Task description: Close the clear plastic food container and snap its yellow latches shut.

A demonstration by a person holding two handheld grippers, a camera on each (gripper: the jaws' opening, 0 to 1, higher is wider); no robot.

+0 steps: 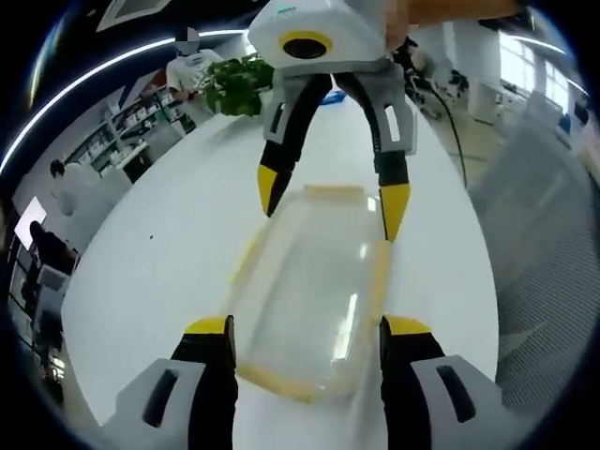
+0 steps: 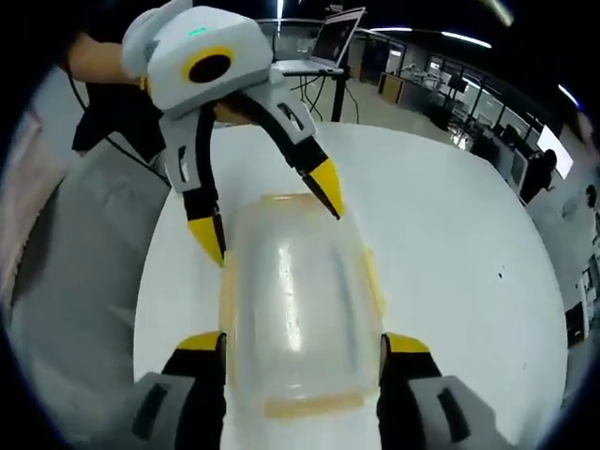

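Lighting bright and even, from overhead strip lights that bend into arcs under heavy fisheye distortion. The white surface is near overexposed. Glare streaks run along the clear container lid in both views. Shadows soft and faint. Overall focus is soft; the background room is blurred, and windows at far right are blown out.

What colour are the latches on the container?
Yellow latches on the clear container, best in the right gripper view.
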